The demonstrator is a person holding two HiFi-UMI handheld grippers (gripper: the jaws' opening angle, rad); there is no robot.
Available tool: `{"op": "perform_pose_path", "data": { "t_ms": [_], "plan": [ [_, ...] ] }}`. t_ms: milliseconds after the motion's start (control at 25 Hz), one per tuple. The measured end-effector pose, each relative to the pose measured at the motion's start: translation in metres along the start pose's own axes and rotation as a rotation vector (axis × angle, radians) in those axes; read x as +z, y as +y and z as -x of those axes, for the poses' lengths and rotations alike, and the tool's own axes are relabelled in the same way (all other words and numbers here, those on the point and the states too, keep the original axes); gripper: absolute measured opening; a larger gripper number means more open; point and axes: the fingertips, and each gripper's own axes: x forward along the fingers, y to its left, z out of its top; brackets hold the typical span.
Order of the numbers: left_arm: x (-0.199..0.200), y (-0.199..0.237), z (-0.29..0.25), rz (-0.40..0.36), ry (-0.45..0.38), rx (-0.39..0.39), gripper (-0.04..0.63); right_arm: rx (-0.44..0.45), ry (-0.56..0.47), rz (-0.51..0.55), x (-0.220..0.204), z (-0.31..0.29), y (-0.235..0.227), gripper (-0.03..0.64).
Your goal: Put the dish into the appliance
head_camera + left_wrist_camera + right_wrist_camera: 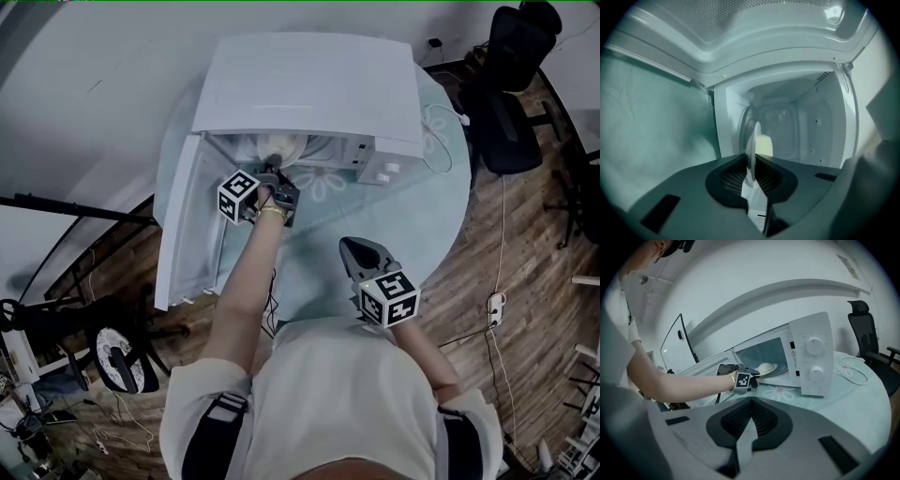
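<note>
Dish: white round plate [752, 149] carrying a pale domed lump of food [763, 145]. It is at the mouth of the oven cavity, partly inside and roughly level.
Left gripper [752, 177]: my fingers are clenched on the plate's near rim, and my arm reaches forward into the opening.
Right gripper [743, 439]: my fingers are pressed together on nothing, held back over the tabletop close to my body.
Appliance: white boxy microwave oven [810, 357] with two round knobs. Its door [184, 225] is swung wide open on my left.
Tabletop: round, covered in pale teal cloth [417, 220], with the oven standing on it.
Step in hand: I judge I am carrying the plate inward to set it down.
Doing it well: hold the rim firmly and keep the plate flat so the food does not slide. Go straight in between the door frame and the control panel, lower onto the middle of the floor, then loosen and back straight out.
Unclear: whether the plate's underside touches the cavity floor.
</note>
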Motion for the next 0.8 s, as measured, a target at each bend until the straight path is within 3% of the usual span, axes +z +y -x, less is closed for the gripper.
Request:
{"op": "perform_pose_path", "data": {
  "t_ms": [600,800],
  "plan": [
    [-0.001,-0.006,-0.011,-0.117,0.015,0.103,0.043,0.006,-0.011,-0.002,0.003,0.001,0.001,0.006],
    [-0.002,-0.005,-0.009,-0.118,0.025,0.112,0.044,0.01,-0.016,0.002,0.004,0.002,0.001,0.006]
  ]
}}
